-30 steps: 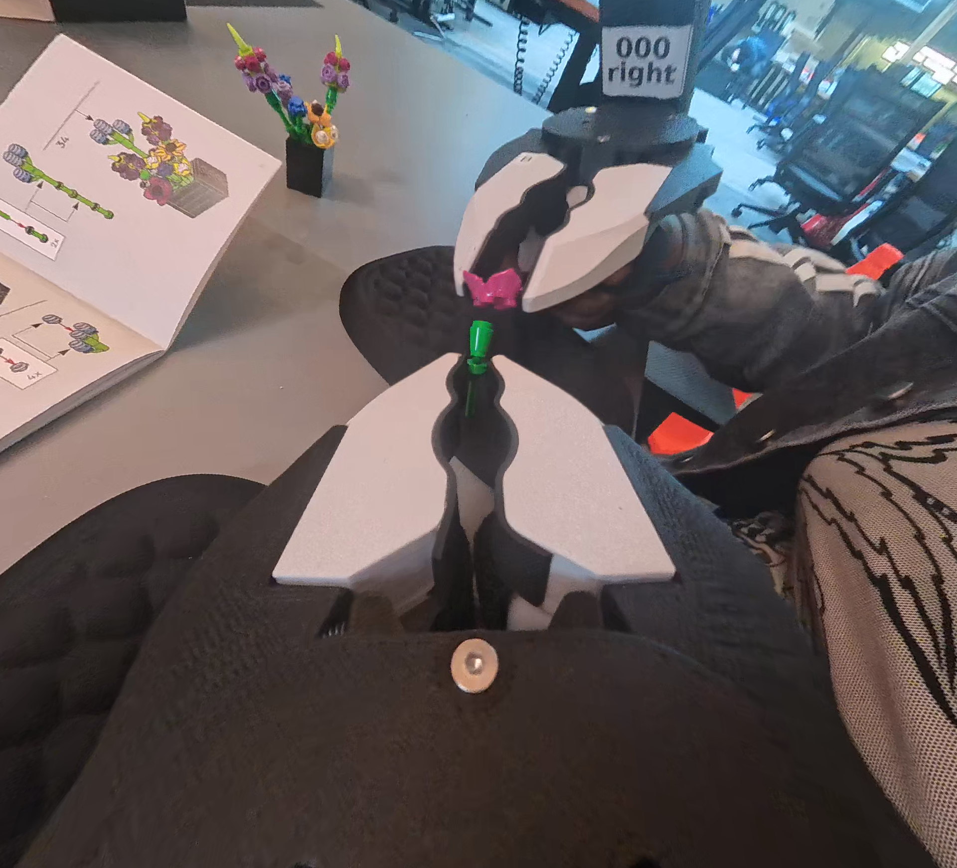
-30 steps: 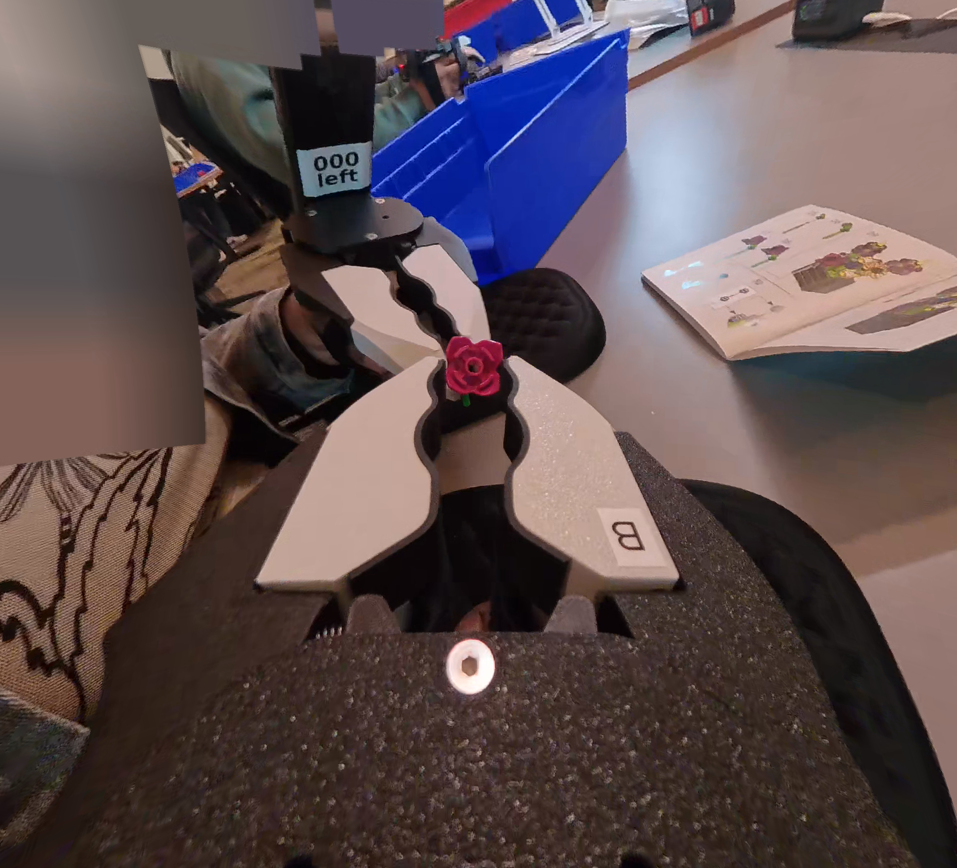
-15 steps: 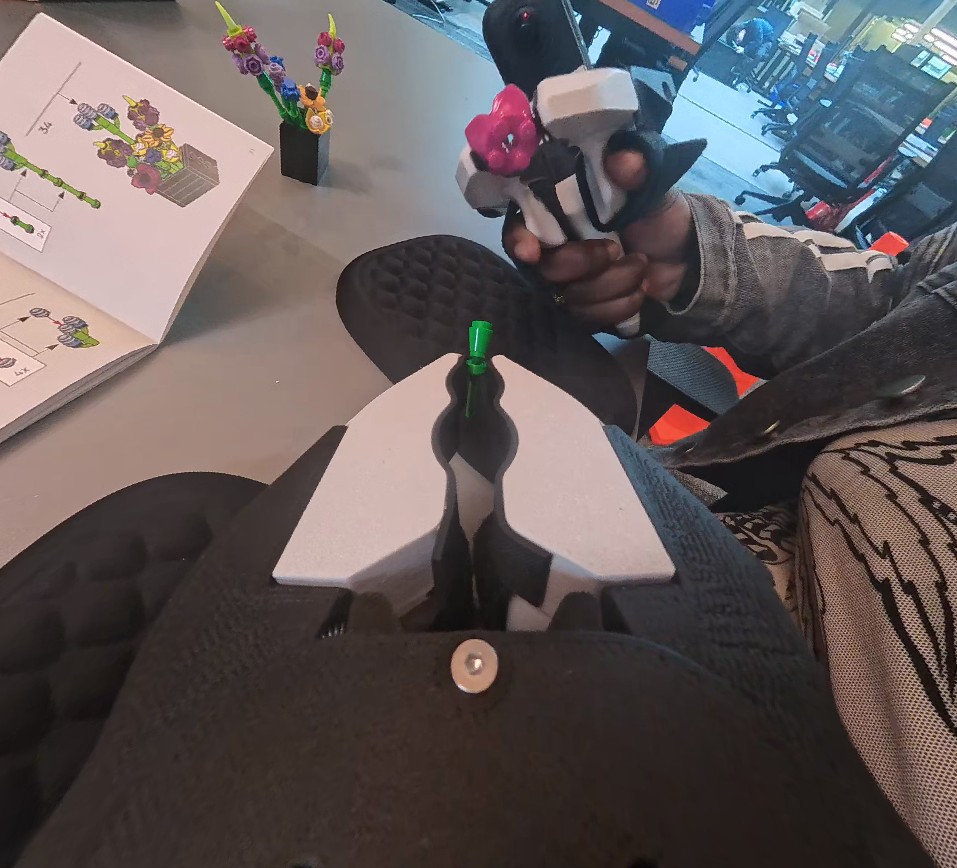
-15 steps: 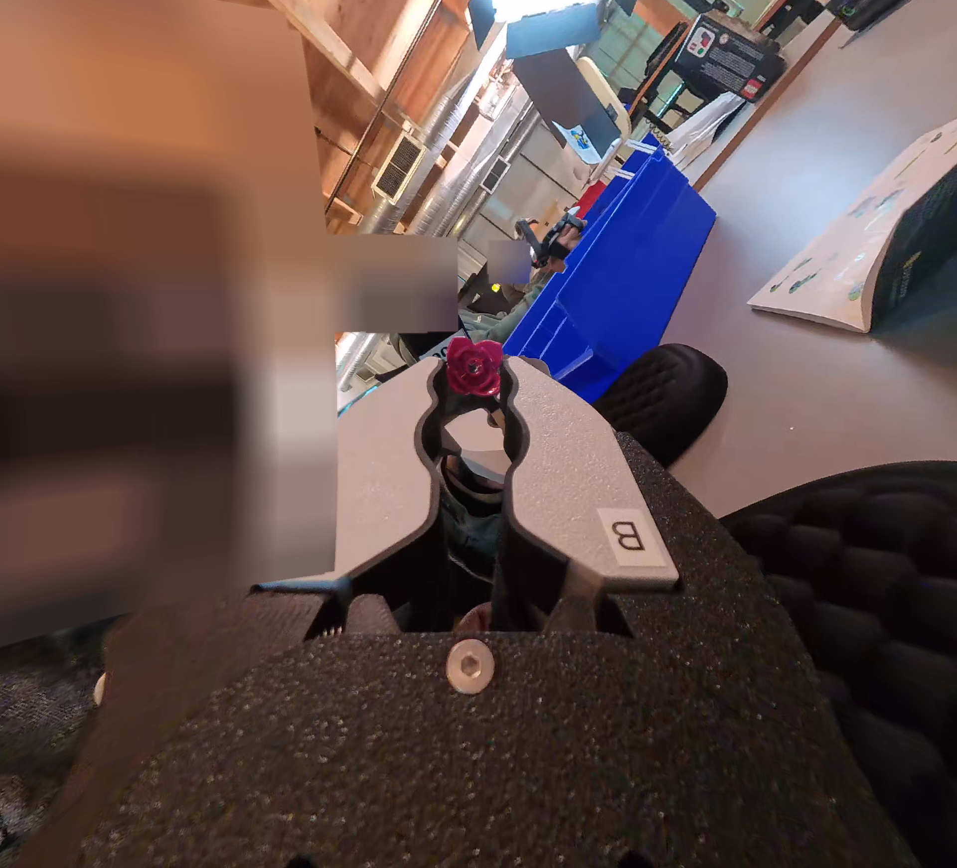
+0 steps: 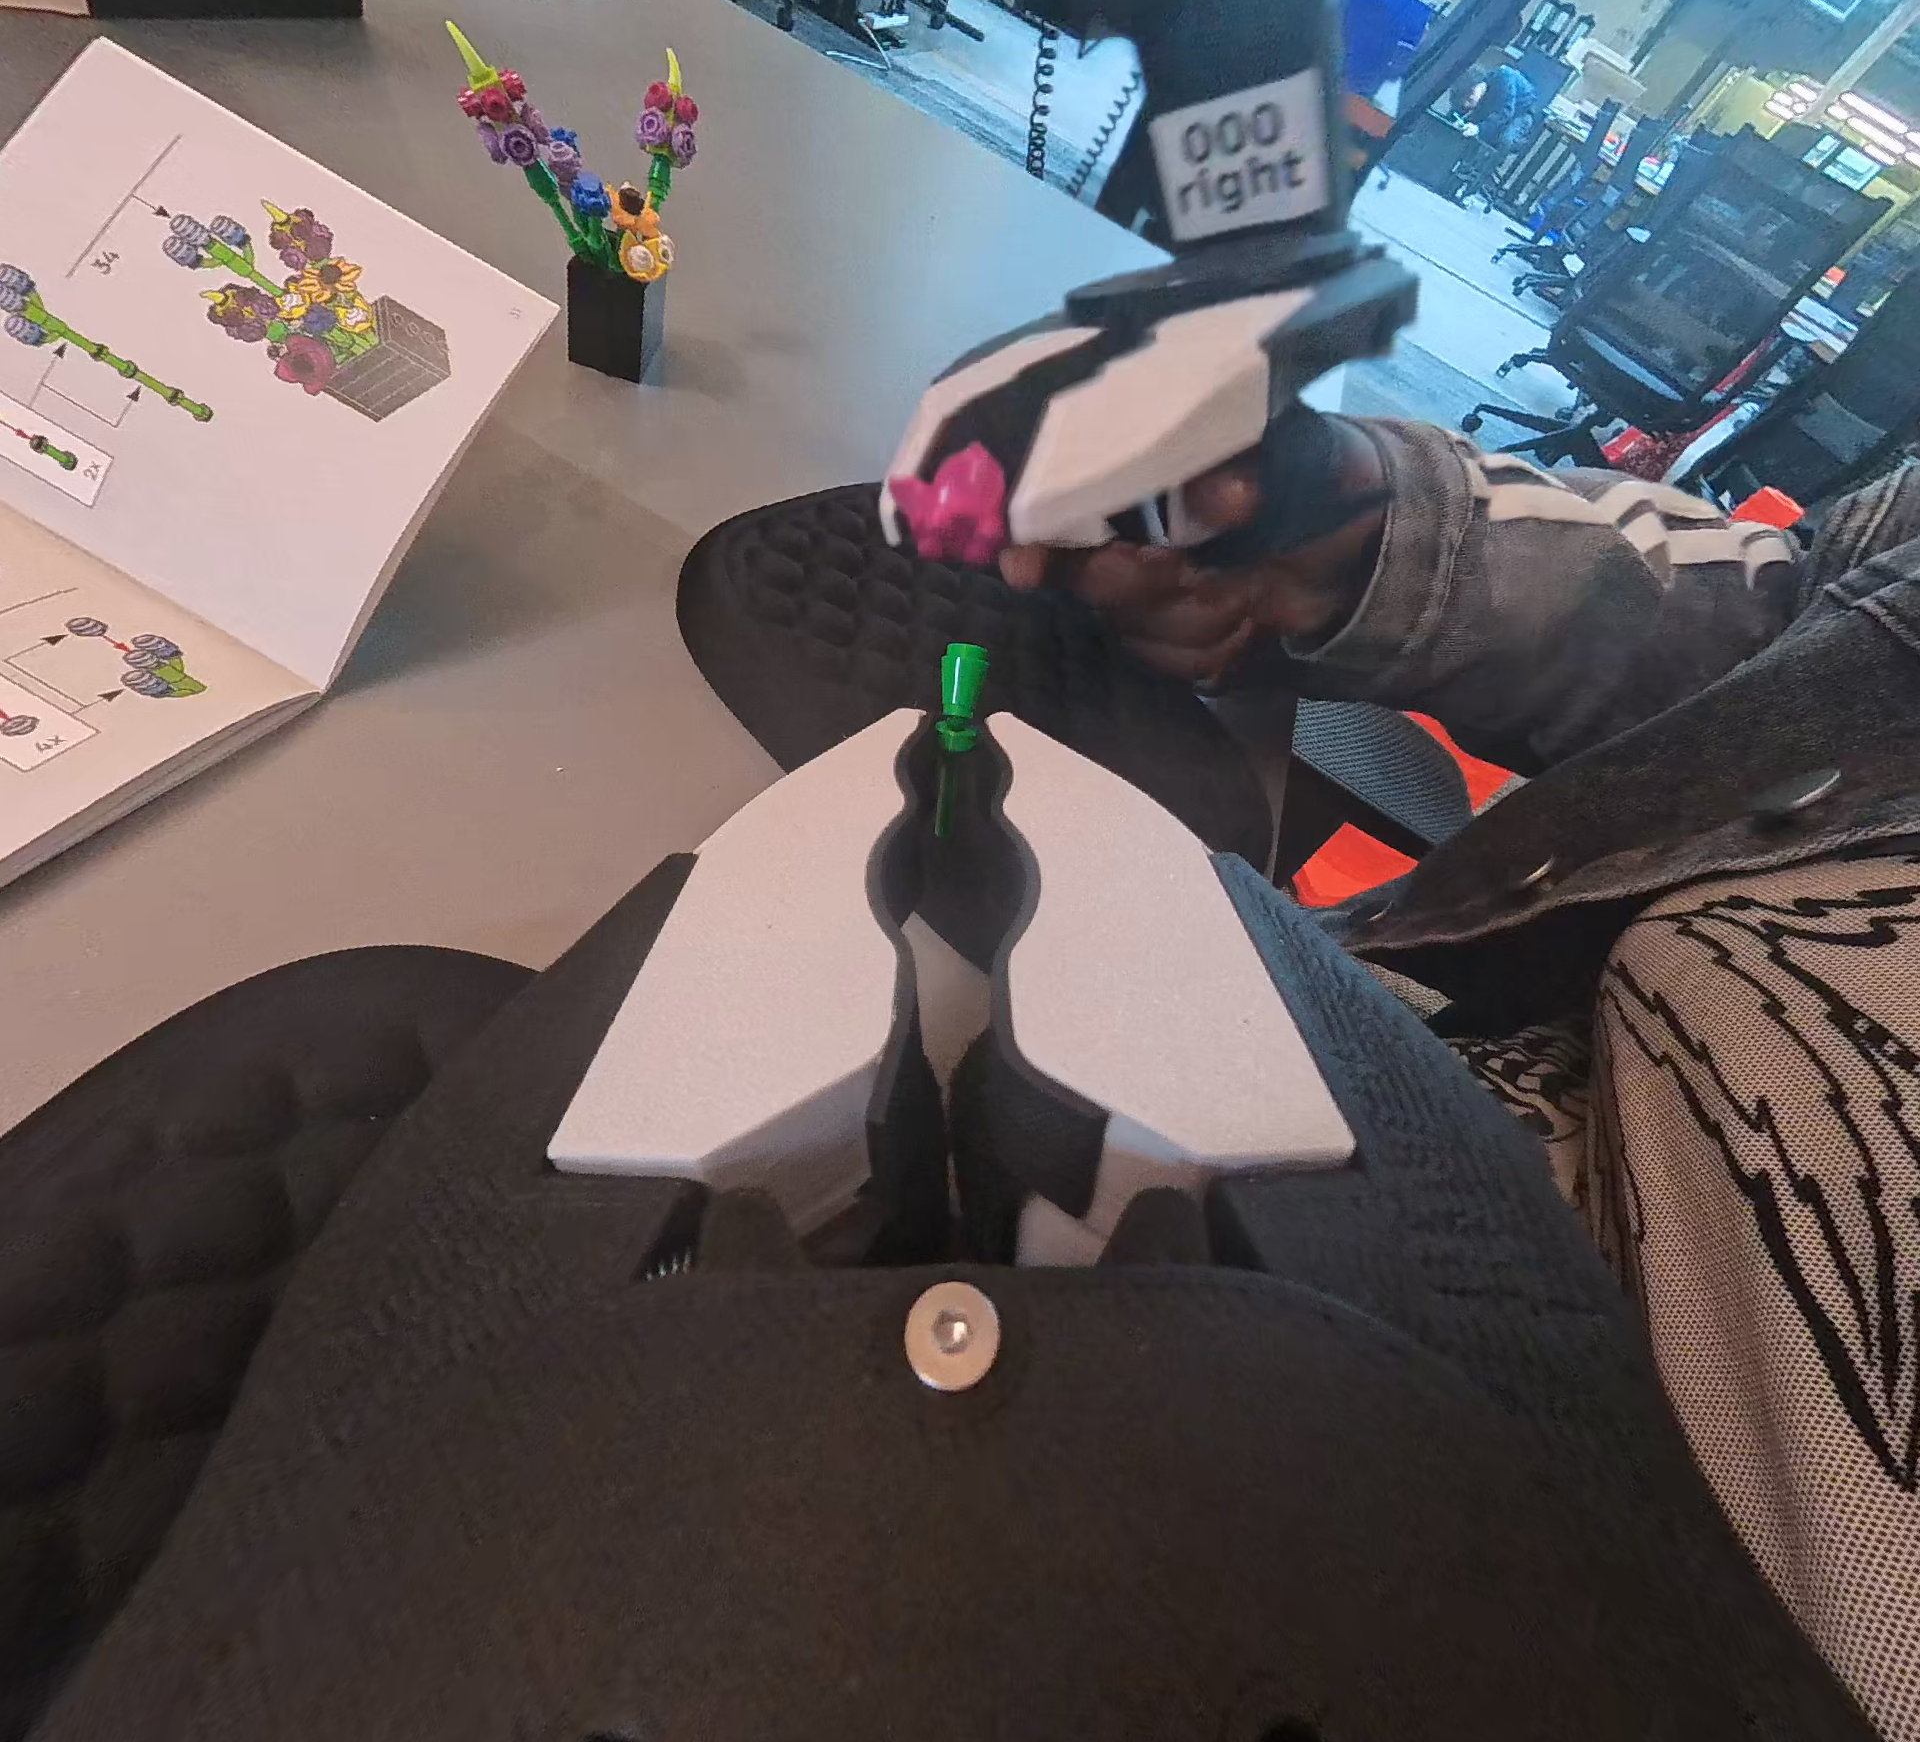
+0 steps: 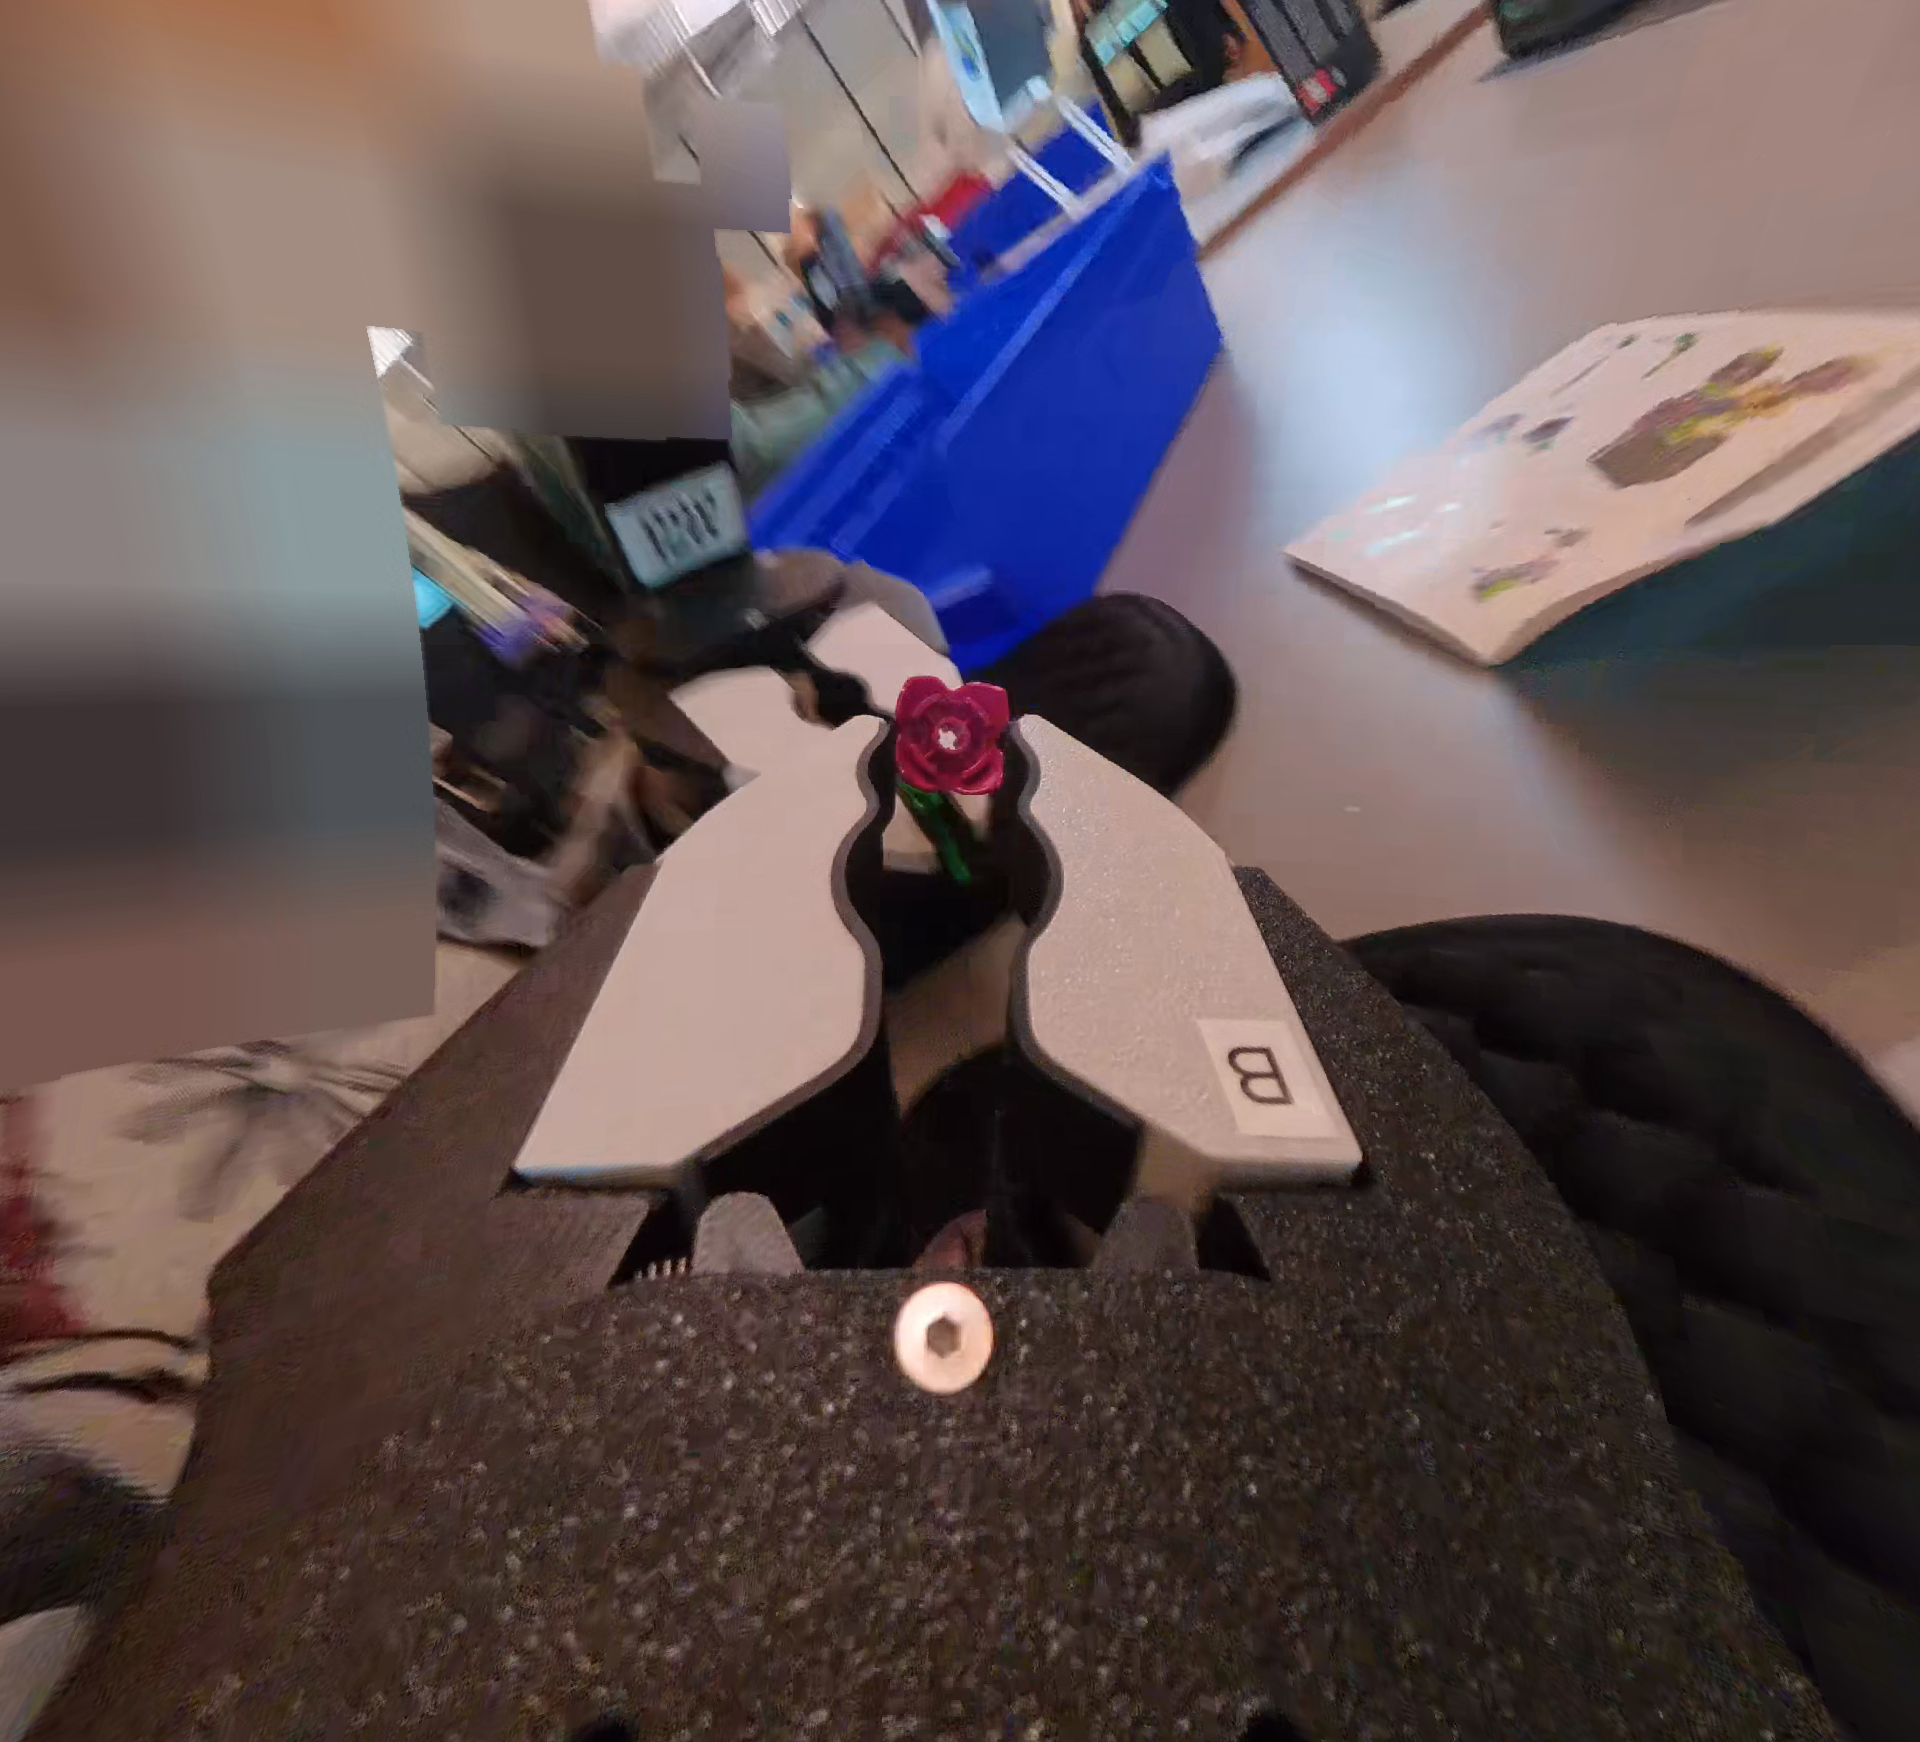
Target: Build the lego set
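Observation:
My left gripper (image 5: pixel 958 724) is shut on a thin green stem (image 5: pixel 960 684) that sticks up past its fingertips. My right gripper (image 5: pixel 951 513) hangs above and slightly beyond it, tips pointing down-left, shut on a magenta flower (image 5: pixel 956 503). There is a small gap between flower and stem top. In the right wrist view, the right gripper (image 6: pixel 948 736) holds the flower (image 6: pixel 951 742) at its tips. The green stem (image 6: pixel 940 835) shows just below it, and the left gripper's fingers (image 6: pixel 873 653) lie beyond, blurred.
A partly built flower bouquet in a black vase (image 5: pixel 613 279) stands on the grey table (image 5: pixel 852 217). An open instruction booklet (image 5: pixel 208 342) lies left. Black padded rests (image 5: pixel 831 591) sit at the table edge. A blue bin (image 6: pixel 1039 404) stands farther back.
The right gripper lifted the flower up and turned it away half a second ago, and has now swung back down to just above the stem. The left gripper has stayed still.

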